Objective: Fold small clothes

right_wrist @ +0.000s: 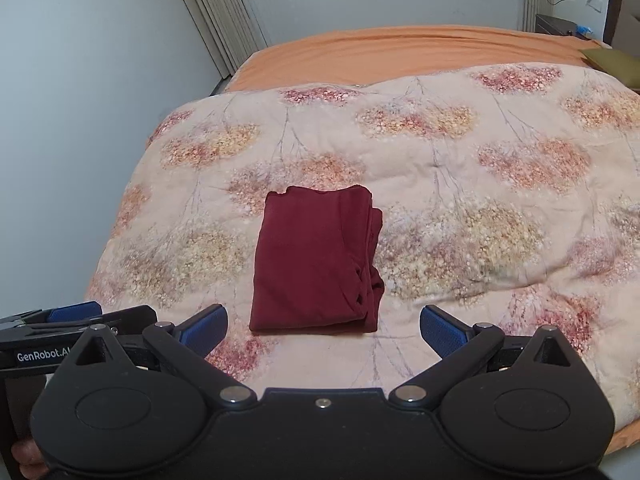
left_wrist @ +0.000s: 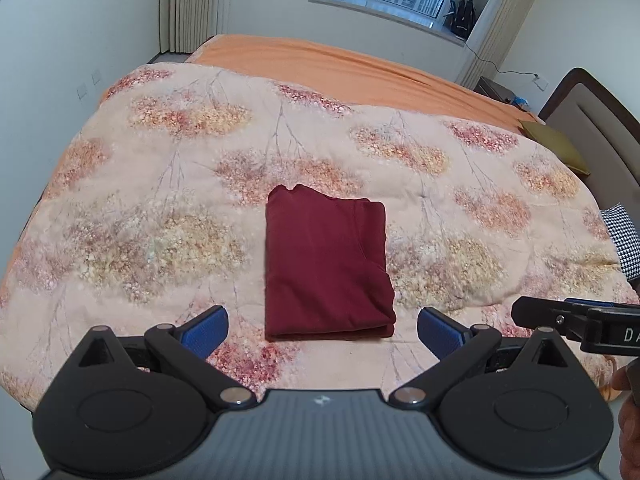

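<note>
Left gripper [left_wrist: 322,330] was spread wide with nothing between its blue pads [left_wrist: 206,330], hanging just short of the near edge of the dark red garment [left_wrist: 326,264]. Right gripper [right_wrist: 323,330] was the same: fingers apart, holding nothing, just near of that edge. Neither touched the cloth.

The garment lay on the floral quilt [left_wrist: 160,200], roughly mid-bed, already folded into a compact rectangle with its long side running near to far. Layered edges stacked along its right side (clearest in the right wrist view), and the far-left corner was slightly ragged. Orange sheet [left_wrist: 340,64] showed beyond the quilt on the far side; an olive pillow [left_wrist: 556,146] sat far right.

My read: folding was nearly or fully done. If one more fold was wanted (near half over far half), I'd pinch the two near corners, catching every layer on the right side so the stack doesn't splay. Lift low, carry straight toward the far edge, line up the corners before letting go.

Risks: the quilt is soft, so pads could snag it along with the cloth. A pinch of only the top layer would undo the fold.
</note>
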A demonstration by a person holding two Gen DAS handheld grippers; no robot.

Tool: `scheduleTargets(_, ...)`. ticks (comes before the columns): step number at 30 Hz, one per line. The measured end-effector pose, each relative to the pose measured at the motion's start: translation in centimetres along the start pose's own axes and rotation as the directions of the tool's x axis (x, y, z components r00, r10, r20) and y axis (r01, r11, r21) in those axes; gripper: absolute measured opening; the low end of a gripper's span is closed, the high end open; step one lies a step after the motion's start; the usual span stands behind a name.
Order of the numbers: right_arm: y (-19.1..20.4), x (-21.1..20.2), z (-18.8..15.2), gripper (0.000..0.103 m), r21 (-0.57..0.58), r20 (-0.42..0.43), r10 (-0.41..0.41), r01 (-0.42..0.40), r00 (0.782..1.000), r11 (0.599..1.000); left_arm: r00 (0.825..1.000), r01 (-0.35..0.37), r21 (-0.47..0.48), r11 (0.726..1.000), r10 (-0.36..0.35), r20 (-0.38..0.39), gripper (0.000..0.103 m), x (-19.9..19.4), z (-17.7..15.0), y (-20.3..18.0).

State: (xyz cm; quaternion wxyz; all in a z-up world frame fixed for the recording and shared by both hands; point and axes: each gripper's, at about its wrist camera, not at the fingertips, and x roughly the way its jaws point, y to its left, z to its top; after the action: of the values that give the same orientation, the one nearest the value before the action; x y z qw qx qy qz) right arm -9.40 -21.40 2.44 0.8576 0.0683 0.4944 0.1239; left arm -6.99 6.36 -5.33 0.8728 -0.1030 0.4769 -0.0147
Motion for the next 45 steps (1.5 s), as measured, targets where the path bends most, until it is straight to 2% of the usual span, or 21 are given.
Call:
scheduleTargets(14, 1.0, 0.6, 0.2, 0.102, -0.014, -0.007, 0.005, -0.005, 1.0, 1.0, 1.0, -0.017, -0.018, 1.0, 0.017, -0.01, 0.103, -0.4, -0.1, 1.2)
scheduleTargets(45, 0.7, 0.2, 0.2, 0.102, -0.03, 0.006, 0.019, -0.018, 1.0, 0.999, 1.0, -0.028, -0.033, 0.999, 0.028, -0.001, 0.103, -1.0, -0.6, 1.1)
